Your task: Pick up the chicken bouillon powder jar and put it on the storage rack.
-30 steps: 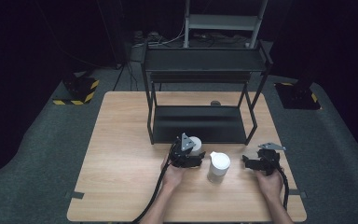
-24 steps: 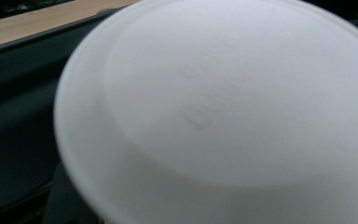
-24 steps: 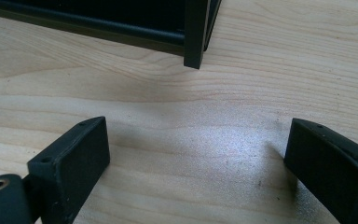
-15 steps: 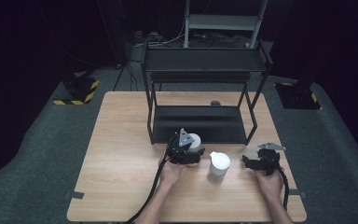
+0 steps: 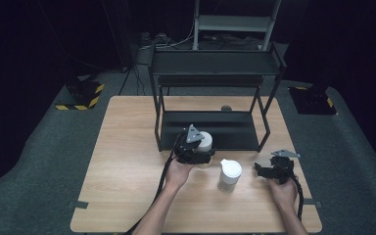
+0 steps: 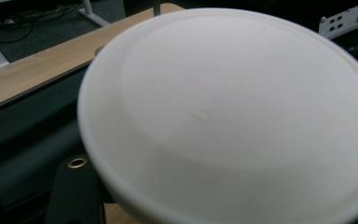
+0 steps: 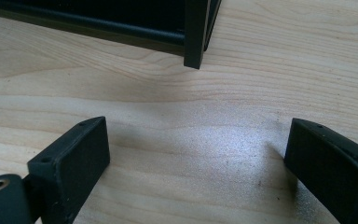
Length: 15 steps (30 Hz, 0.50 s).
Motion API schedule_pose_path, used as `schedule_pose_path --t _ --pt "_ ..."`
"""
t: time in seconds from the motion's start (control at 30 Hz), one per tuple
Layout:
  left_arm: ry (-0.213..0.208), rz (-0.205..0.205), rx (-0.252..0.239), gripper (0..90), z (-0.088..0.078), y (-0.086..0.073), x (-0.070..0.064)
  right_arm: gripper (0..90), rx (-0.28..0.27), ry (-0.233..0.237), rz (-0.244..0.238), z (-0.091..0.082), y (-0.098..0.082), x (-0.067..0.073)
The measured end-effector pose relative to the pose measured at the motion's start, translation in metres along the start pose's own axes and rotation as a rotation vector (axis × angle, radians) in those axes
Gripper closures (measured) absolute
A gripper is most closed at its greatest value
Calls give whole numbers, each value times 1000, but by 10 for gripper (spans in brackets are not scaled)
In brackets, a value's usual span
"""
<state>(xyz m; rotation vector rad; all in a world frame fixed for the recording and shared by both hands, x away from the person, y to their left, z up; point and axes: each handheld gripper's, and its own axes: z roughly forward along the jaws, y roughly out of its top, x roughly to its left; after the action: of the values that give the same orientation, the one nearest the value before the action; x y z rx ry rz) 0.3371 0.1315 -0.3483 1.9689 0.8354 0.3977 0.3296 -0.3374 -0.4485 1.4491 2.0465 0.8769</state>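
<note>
A jar with a white lid (image 5: 205,140) sits in my left gripper (image 5: 201,150), just in front of the lower tier of the black rack (image 5: 210,128); the gripper is shut on it. In the left gripper view the lid (image 6: 228,112) looms very close and hides most of the jaws. A second white-lidded jar (image 5: 230,174) stands upright on the table between my two hands. My right gripper (image 5: 263,170) rests low over the table at the right, open, with bare wood between its fingers (image 7: 198,140).
The two-tier rack's top shelf (image 5: 215,62) overhangs the lower tier, and its front right leg (image 7: 195,37) stands just ahead of my right gripper. A small dark object (image 5: 226,108) lies on the wooden table (image 5: 127,171) behind the rack.
My left gripper has carried its jar a little forward, toward the rack's lower tier. The right gripper and the standing jar have not moved.
</note>
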Motion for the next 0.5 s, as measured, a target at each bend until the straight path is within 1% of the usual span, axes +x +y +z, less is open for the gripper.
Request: schedule_pose_path --t 0.1,0.33,0.5 --pt "-8 -3 -1 352 -4 7 3 58 0 0 0 0 0 0" --pt "-19 7 -4 352 -13 26 6 58 0 0 0 0 0 0" --pt "-33 6 -10 352 -21 40 11 58 0 0 0 0 0 0"
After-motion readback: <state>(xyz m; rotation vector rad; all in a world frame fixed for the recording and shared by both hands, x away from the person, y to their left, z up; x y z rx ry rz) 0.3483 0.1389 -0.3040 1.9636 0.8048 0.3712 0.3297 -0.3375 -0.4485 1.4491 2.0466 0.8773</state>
